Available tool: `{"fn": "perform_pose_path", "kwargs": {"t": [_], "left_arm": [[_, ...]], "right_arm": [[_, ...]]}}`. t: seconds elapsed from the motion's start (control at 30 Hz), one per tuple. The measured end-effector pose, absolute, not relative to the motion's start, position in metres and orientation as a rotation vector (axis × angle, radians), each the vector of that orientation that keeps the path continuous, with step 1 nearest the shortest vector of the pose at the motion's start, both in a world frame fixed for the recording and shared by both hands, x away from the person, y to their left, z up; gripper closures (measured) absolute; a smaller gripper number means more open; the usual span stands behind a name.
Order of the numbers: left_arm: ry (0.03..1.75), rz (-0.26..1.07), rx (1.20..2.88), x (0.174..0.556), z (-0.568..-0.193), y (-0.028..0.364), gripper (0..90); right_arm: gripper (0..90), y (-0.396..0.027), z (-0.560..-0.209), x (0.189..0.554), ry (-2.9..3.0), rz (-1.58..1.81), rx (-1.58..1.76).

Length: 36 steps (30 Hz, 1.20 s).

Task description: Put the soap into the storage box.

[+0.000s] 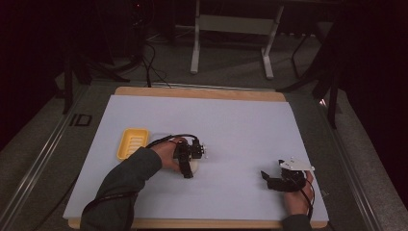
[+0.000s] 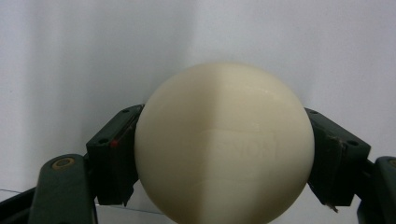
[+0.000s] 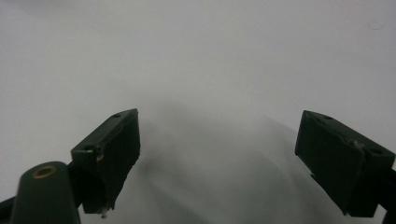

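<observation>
Your high view is dim: the room beyond the bench point(image 1: 202, 125) falls to near black at 10 and 2 o'clock, while the pale sheet takes a soft, even light from above with little glare. The picture is grainy and slightly soft.

In your left gripper view the cream ball point(image 2: 224, 144) is evenly lit, sharp enough to show a faint embossed mark, darkening toward 6 o'clock.

In your right gripper view a broad, blurred shadow spreads on the sheet from centre to 6 o'clock between the tongs point(image 3: 229, 154); corners dim slightly.
</observation>
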State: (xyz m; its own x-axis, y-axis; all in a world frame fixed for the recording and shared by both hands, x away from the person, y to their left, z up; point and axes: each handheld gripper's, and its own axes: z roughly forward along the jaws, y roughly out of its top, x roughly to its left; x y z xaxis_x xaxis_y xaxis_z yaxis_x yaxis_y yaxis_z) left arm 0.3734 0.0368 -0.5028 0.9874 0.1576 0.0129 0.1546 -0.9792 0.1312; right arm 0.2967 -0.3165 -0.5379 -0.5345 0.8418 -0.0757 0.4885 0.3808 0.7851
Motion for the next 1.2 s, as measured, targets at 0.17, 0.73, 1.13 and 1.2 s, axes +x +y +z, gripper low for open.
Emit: {"fn": "perform_pose_path", "kwargs": {"t": [0.17,0.73,1.13,1.2], "left_arm": [[0.237,0.030,2.992,0.375,-0.499,0.036,22.8],[0.257,0.041,2.975,0.377,-0.483,0.037,22.8],[0.286,0.046,2.966,0.381,-0.472,0.043,22.8],[0.302,0.045,2.958,0.382,-0.471,0.044,22.9]], "right_arm": [[14.0,-0.317,-0.538,0.297,2.176,1.004,1.144],[14.0,-0.317,-0.538,0.297,2.175,1.004,1.142],[14.0,-0.316,-0.538,0.297,2.174,1.003,1.142],[14.0,-0.316,-0.538,0.297,2.175,1.003,1.141]]}}
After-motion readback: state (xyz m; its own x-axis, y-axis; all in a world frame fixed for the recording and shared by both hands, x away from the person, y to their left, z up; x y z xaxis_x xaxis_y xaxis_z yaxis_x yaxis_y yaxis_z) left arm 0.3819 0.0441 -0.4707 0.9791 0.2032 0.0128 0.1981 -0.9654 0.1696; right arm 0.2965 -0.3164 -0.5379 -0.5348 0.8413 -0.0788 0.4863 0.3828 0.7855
